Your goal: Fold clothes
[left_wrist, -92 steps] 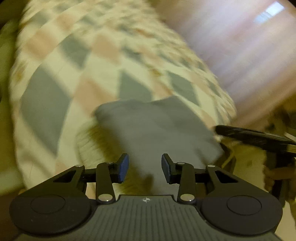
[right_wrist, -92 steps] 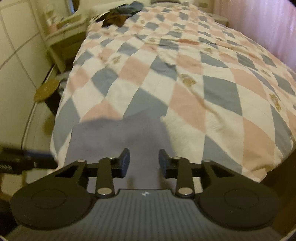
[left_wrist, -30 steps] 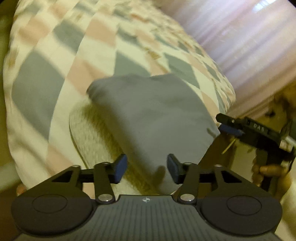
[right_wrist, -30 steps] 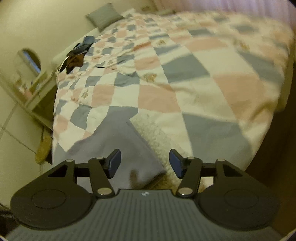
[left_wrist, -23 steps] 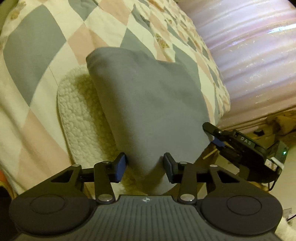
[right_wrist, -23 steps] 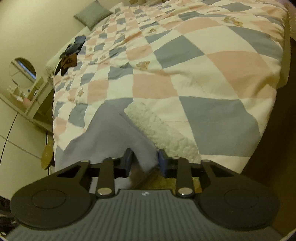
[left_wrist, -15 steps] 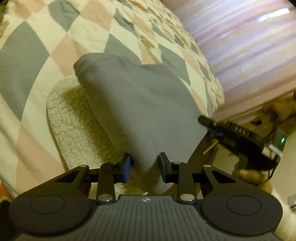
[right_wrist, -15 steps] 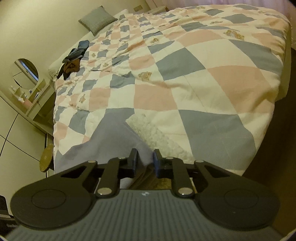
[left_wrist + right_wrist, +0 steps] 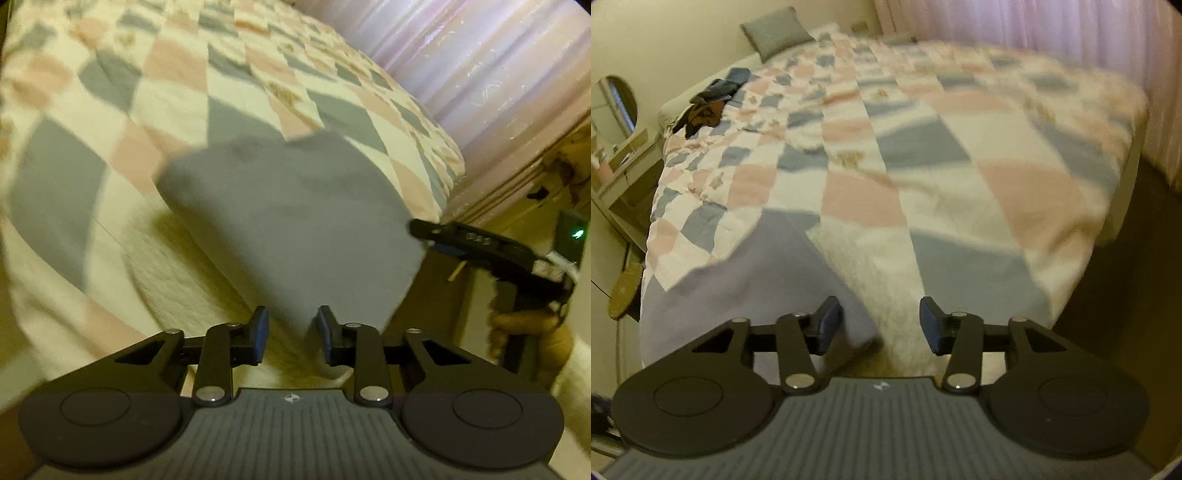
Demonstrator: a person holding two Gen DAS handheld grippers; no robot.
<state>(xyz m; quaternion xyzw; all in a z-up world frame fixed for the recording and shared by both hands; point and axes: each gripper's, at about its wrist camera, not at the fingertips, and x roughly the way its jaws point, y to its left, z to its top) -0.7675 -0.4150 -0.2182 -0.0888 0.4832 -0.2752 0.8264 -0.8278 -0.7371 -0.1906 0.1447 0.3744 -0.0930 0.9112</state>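
Two cameras look over one wide bed, its quilt (image 9: 960,155) checked in grey, pink and cream diamonds. Pale pink curtains (image 9: 480,74) hang along the far side, and in my right view a grey pillow (image 9: 774,31) leans at the head, a dark heap of clothes (image 9: 709,103) lies near it, and a round mirror (image 9: 622,99) sits on the left wall above a pale dresser. At the near corner of the bed lies the folded grey garment (image 9: 295,214), resting on a cream fleecy piece (image 9: 177,266) that shows along its side.

My left gripper (image 9: 291,334) points low along the bed edge; its blue pads stand a modest way apart, with the garment's near corner between them, and I cannot make out whether they touch the cloth. My right gripper (image 9: 882,325) is aimed up the length of the bed, jaws spread wide and holding nothing; the garment's corner (image 9: 798,280) lies by its left pad, the fleece (image 9: 886,273) in the gap. From the left view I see the right gripper's tip (image 9: 480,245) just off the garment's far corner, with my hand (image 9: 524,328) gripping its handle below.

Half a second ago both sets of jaws were pinched on the garment's near corners; now the right has let go and spread, and the left has widened.
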